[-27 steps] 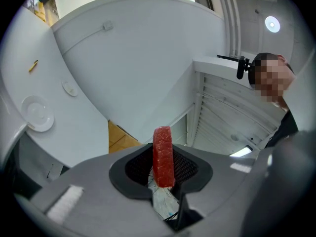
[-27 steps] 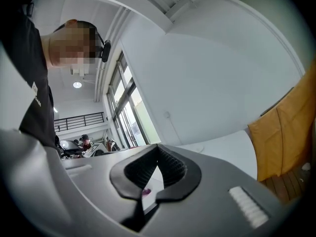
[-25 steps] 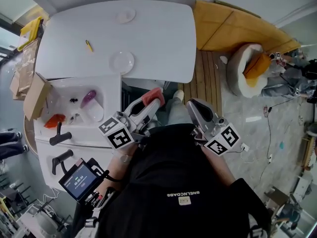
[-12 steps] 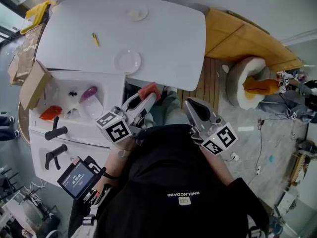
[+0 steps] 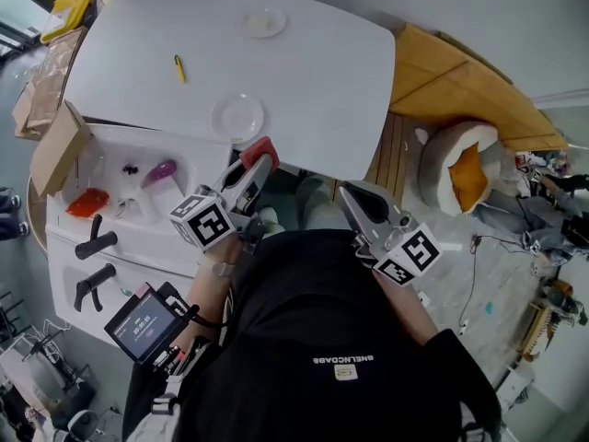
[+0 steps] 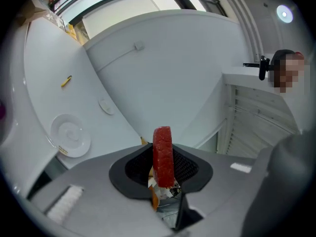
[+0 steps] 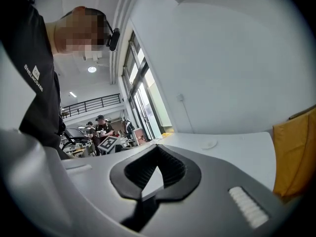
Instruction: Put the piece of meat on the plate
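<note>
Jaws of the left gripper (image 6: pixel 163 174) clamp the red piece of meat (image 6: pixel 162 152) upright. The white plate (image 5: pixel 237 116) lies empty, near, at 11 o'clock. The right gripper (image 7: pixel 154 176) jaws are together, holding nothing. Picking is done; placing is left.

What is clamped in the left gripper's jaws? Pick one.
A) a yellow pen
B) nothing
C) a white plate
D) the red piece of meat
D: the left gripper view shows the red piece of meat standing upright, pinched between the pads of the left gripper.
</note>
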